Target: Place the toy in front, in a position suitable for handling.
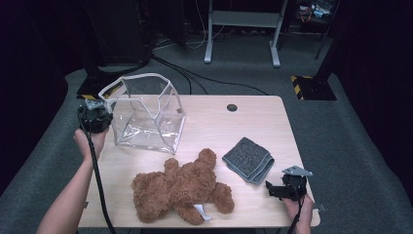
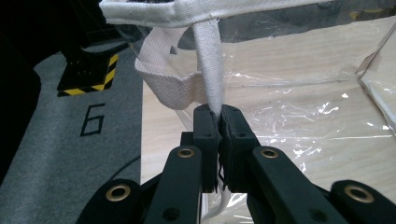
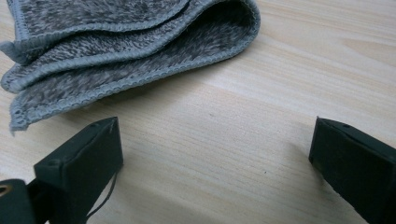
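Nearest to the person, at the front edge of the table (image 1: 253, 122), lies the bear (image 1: 181, 192), a brown plush toy on its side, touched by nothing. Just right of it the right gripper (image 1: 281, 189) rests low near the table corner, its jaws spread wide with only bare wood between them. A little beyond is the cloth (image 1: 248, 159), grey and folded; the right gripper view shows its stitched edge and layers (image 3: 116, 51) close ahead of the jaws, but apart from them. Farther away, at the back left, stands the bag (image 1: 146, 114), clear plastic with a white rim, its mouth open to the top. The left gripper (image 1: 95, 118) is beside its left wall. From above one cannot tell what it holds, but the left gripper view makes it plain: the jaws are closed tight on the strap (image 2: 208, 70), a white woven band which hangs from the bag's rim. I judge that the step in hand is to keep the bag open and steady, so that something can go in. The next move seems to belong to the right gripper: to go forward to the cloth or left to the bear, close on it, and carry it over the rim, while the left keeps its hold.
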Tool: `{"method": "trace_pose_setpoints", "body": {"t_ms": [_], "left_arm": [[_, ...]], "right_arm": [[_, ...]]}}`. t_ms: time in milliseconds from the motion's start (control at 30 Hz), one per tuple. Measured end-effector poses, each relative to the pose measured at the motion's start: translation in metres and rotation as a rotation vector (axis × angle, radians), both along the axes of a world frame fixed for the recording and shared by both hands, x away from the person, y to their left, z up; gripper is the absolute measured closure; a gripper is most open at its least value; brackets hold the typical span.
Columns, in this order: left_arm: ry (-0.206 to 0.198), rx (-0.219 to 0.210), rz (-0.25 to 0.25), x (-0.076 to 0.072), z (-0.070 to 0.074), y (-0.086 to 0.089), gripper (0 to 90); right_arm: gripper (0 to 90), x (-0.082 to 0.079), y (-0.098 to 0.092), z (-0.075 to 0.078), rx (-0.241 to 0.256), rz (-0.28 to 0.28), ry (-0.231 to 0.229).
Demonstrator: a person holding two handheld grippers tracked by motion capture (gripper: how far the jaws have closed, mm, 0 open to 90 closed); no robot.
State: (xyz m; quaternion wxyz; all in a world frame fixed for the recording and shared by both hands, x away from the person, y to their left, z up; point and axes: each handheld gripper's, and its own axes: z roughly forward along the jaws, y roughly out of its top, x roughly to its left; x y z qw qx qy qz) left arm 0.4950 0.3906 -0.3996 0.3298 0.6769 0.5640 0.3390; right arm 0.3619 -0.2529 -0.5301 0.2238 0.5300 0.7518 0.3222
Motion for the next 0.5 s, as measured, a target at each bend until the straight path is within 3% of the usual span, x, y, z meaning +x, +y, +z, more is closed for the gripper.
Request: {"method": "trace_pose_setpoints", "body": {"t_ms": [267,400,500], "left_arm": [[-0.005,0.01,0.028,-0.01,-0.001,0.01,85.5],[-0.005,-0.008,0.035,-0.014,-0.001,0.013,82.5],[0.01,-0.031,0.042,-0.017,0.0,0.012,60.7]], "right_arm": [[2.1,0.0,0.0,0.0,-0.001,0.0,0.0],[2.1,0.0,0.0,0.0,-0.001,0.0,0.0],[2.1,0.0,0.0,0.0,-0.001,0.0,0.0]]}}
